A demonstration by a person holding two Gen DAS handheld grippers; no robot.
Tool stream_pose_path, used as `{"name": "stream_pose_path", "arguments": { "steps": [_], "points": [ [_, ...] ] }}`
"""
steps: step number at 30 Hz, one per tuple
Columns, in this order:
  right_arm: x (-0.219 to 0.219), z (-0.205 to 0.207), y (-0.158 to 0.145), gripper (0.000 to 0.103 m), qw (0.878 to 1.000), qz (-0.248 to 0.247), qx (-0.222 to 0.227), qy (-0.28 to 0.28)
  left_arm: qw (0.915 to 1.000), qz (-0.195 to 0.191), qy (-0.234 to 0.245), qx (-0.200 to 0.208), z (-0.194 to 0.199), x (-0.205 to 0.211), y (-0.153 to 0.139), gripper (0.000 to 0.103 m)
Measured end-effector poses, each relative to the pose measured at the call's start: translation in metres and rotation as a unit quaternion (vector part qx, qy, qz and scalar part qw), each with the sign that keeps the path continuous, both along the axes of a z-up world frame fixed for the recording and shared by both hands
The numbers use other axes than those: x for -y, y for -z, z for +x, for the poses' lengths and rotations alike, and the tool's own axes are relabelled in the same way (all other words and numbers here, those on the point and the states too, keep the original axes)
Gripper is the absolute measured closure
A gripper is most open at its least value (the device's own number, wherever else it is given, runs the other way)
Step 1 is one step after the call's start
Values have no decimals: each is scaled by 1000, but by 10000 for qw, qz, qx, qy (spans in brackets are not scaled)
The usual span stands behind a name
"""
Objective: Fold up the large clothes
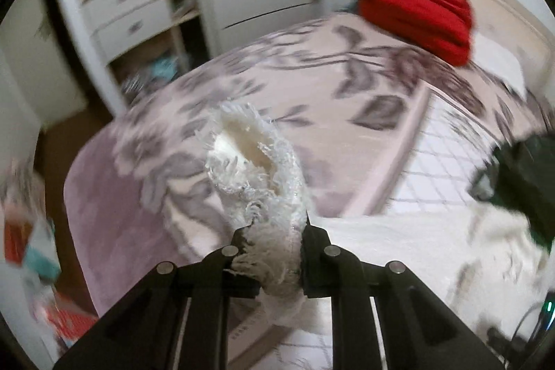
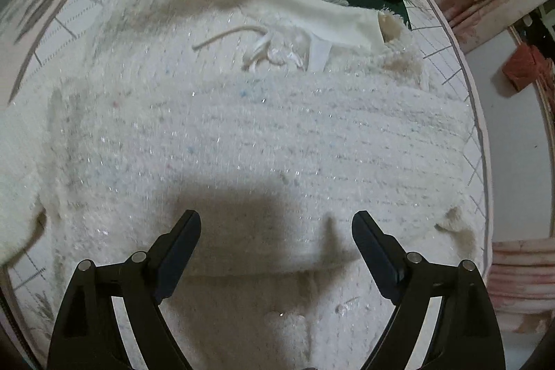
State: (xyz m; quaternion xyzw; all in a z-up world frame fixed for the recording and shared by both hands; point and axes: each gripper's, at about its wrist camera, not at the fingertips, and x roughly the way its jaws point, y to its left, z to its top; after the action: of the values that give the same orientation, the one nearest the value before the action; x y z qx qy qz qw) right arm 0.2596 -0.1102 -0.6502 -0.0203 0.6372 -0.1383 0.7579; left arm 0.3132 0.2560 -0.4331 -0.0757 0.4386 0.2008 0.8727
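Your left gripper (image 1: 274, 252) clamped the fluffy sweater's (image 2: 242, 134) cuff (image 1: 256, 162), right gripper (image 2: 276, 231) gaped empty lower centre; that thin pinch could've slipped.

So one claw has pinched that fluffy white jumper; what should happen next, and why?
Probably carry the pinched part across the body. The left claw is shut on a sleeve-like end of the fluffy white knitted jumper, while the right claw hangs open over the flat-lying front.

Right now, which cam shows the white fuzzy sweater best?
Right wrist view: the white fuzzy sweater lies spread across the bed, neckline and drawstring visible. The left wrist view shows only a bunched piece of it pinched between the left gripper fingers.
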Motion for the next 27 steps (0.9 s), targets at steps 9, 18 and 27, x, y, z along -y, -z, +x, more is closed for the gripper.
{"name": "stream_pose_path", "arguments": {
  "steps": [9,18,27],
  "points": [
    [97,-18,-17,13,9957,739,-105,553,9866,-131,1623,-94,13,219,-18,91],
    [245,-64,-19,13,9912,704,-329,1074,9579,-825,2621,-835,20,440,23,91],
    [339,-95,-16,13,9766,1355,-291,1647,9345,-644,3047,-1723,18,526,78,70]
  ]
}}
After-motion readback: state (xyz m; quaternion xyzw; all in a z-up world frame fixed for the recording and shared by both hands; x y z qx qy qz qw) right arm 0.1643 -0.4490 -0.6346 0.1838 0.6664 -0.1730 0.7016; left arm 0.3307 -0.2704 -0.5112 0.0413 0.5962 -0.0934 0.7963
